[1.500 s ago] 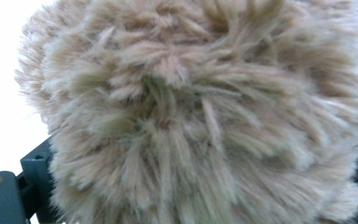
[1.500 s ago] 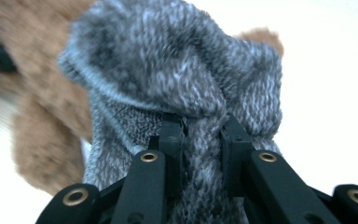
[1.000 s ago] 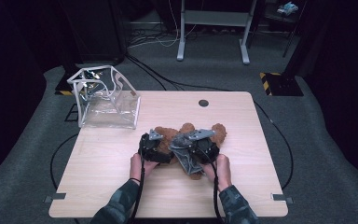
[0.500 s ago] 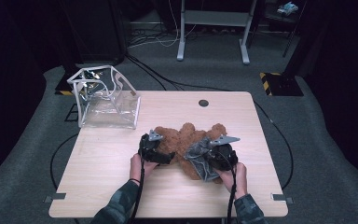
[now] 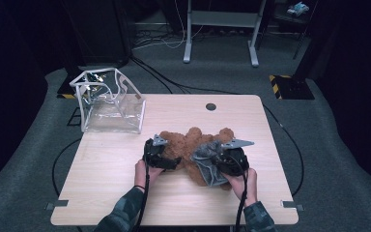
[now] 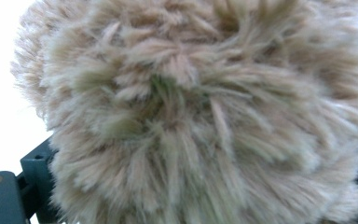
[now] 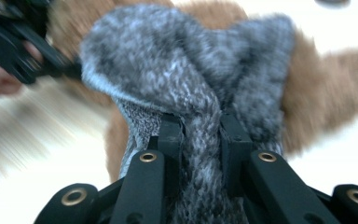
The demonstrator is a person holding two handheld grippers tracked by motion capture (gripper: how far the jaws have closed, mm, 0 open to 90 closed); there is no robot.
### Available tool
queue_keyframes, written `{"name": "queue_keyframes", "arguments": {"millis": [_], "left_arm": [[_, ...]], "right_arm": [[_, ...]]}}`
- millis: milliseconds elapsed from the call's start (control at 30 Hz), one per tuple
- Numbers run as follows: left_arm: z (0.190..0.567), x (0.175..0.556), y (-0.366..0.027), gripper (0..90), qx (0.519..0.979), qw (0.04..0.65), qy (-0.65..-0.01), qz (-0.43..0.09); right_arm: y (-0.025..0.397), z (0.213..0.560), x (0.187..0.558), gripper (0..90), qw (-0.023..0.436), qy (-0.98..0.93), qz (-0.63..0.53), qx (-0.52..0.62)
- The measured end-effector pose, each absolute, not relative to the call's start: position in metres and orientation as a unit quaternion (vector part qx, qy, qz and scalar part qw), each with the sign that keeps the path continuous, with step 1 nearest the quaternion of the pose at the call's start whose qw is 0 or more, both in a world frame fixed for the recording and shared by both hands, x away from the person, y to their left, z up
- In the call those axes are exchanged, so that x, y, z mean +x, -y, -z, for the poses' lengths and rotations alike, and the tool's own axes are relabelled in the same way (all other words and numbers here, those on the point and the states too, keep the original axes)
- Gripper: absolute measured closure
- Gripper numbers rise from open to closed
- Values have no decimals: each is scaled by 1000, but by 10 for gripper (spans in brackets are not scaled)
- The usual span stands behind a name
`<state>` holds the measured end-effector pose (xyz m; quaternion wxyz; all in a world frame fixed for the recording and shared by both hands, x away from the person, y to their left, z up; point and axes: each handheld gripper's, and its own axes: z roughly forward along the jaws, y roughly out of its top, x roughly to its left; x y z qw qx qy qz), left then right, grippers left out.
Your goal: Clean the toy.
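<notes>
The brown plush bear lies on the tabletop, toward the person's side of its middle, with a grey knit garment bunched over the bear's right-hand part. In the right gripper view the same grey knit garment rises in a twisted fold with the bear's brown fur showing behind it.

The right tool is clamped narrow on that fold, the knit pinched between its two black jaws. In the high view the right tool sits at the garment's right edge, with the person's right hand just behind it.

The left tool presses against the bear's left side, the left hand behind it. In the left gripper view the bear's fur crowds right up to the lens and covers the jaws, so I cannot tell whether this tool is gripping.

A clear plastic box with a white frame stands well away from the bear, at the tabletop's far left corner. A small dark round hole lies beyond the bear, near the far edge.
</notes>
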<state>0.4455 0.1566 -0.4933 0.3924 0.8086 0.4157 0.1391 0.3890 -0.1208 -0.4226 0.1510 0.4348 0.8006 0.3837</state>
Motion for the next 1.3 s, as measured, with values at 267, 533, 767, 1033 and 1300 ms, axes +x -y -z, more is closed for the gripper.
{"name": "queue_keyframes", "arguments": {"millis": [267,533,767,1033,1300], "left_arm": [[494,446,-157,39,808,394,-415,-138],[494,447,-156,39,808,395,-415,-138],[494,446,-156,39,808,394,-415,-139],[494,446,-155,39,808,395,-415,-139],[494,446,-156,39,807,396,-416,-137]], "right_arm": [[66,407,411,743,183,-826,-363,391],[51,421,425,744,189,-841,-330,386],[76,420,418,745,186,-841,-316,397],[121,430,405,745,167,-824,-322,435],[145,439,397,742,160,-815,-316,459]]}}
